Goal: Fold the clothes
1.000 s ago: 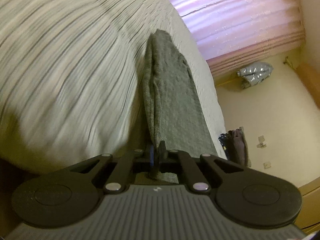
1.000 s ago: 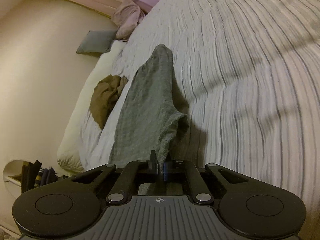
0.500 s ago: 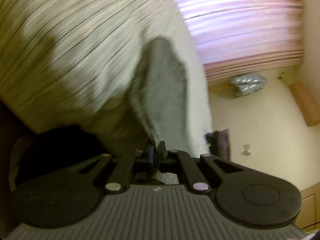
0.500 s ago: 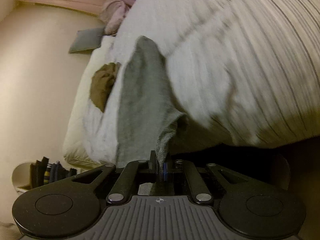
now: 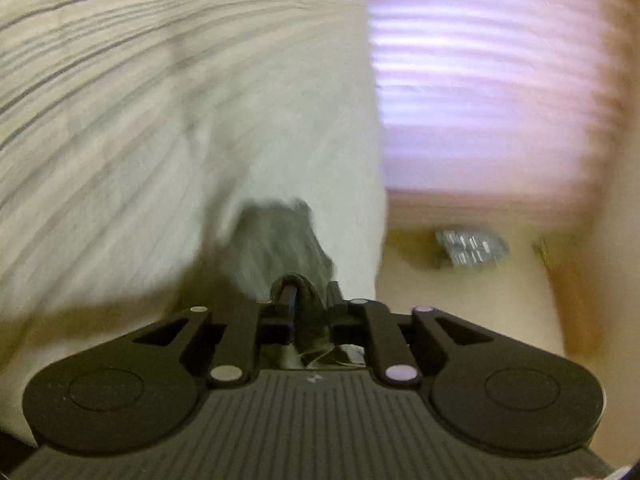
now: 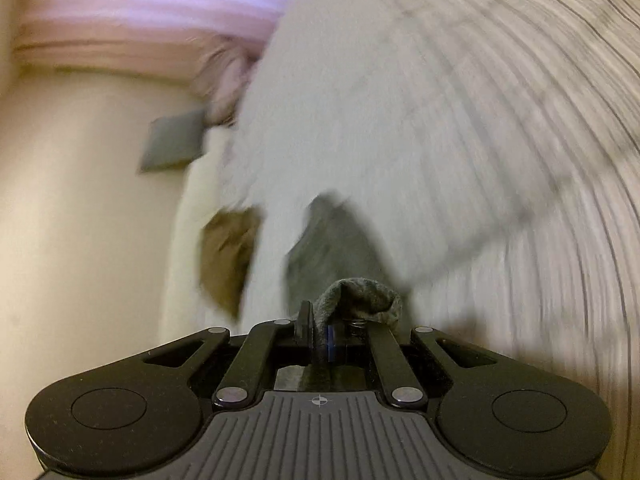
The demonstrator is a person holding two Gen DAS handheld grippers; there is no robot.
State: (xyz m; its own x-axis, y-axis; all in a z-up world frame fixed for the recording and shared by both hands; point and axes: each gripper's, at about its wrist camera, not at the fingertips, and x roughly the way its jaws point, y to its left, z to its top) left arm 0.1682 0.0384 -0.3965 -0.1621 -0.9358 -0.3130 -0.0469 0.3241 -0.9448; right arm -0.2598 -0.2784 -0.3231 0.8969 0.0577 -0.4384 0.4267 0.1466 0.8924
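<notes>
Two hand-held grippers work a grey garment (image 5: 276, 240) over a striped bed (image 5: 120, 120), both views smeared by motion blur.

In the left wrist view, the left gripper (image 5: 310, 304) has its jaws opening, a visible gap between the two fingers. A dark fold of the garment loops over the left finger and hangs in that gap, while the rest of the cloth lies bunched on the bed just ahead of the fingertips. To the right of the bed, pink curtains (image 5: 480, 80) hang above a pale floor, where a silvery object (image 5: 472, 246) lies, too blurred to identify.

In the right wrist view, the right gripper (image 6: 320, 320) has its jaws pressed together on the garment (image 6: 340, 248), pinching a thin edge of grey cloth between the pads. A rolled hump of the fabric rides over the right finger, and the rest trails forward onto the bed (image 6: 480, 120). A brown cloth (image 6: 228, 252) lies crumpled at the bed's left edge, with a grey cushion (image 6: 176, 144) on the floor beyond and a pinkish bundle (image 6: 228, 80) near the curtains (image 6: 140, 8).
</notes>
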